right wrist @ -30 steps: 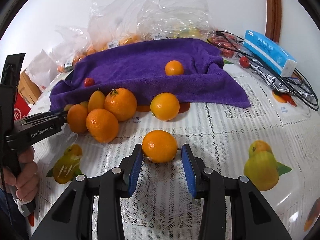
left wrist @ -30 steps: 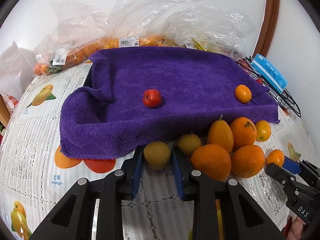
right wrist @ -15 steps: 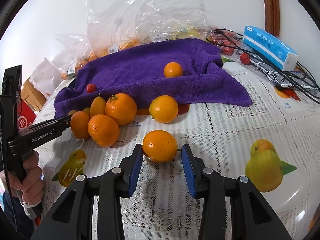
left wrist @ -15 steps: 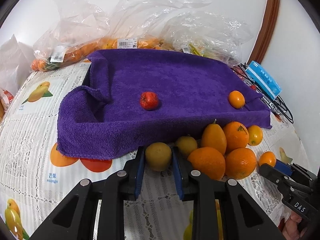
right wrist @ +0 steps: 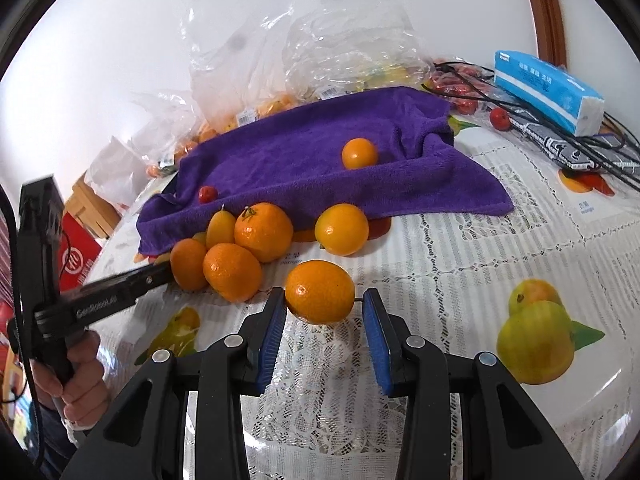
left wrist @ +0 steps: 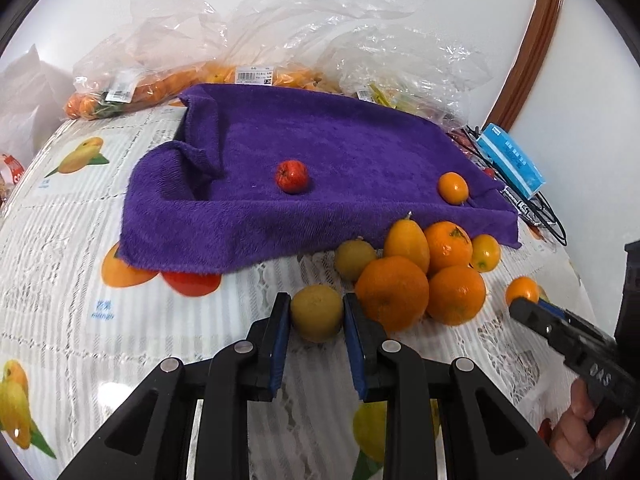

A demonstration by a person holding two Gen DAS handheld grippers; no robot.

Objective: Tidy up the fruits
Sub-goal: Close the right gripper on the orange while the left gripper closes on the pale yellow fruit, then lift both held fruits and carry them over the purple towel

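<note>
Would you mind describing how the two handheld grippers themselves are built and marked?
Both are black plastic with pistol-style handles held by bare hands. The left gripper and right gripper each have two angular black fingers lined with blue ribbed pads and silver screws at the joints. White lettering runs along each gripper's side; a thin black cable hangs near the left one's handle.

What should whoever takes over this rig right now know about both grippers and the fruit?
Left gripper: shut on a yellow-green fruit, in front of the purple towel.
Right gripper: closed around a small orange; the left pad touches it, a slight gap shows at the right pad.
Done: a small red fruit and one small orange fruit lie on the towel.
Left: the pile of oranges beside the towel, plus both held fruits.
</note>
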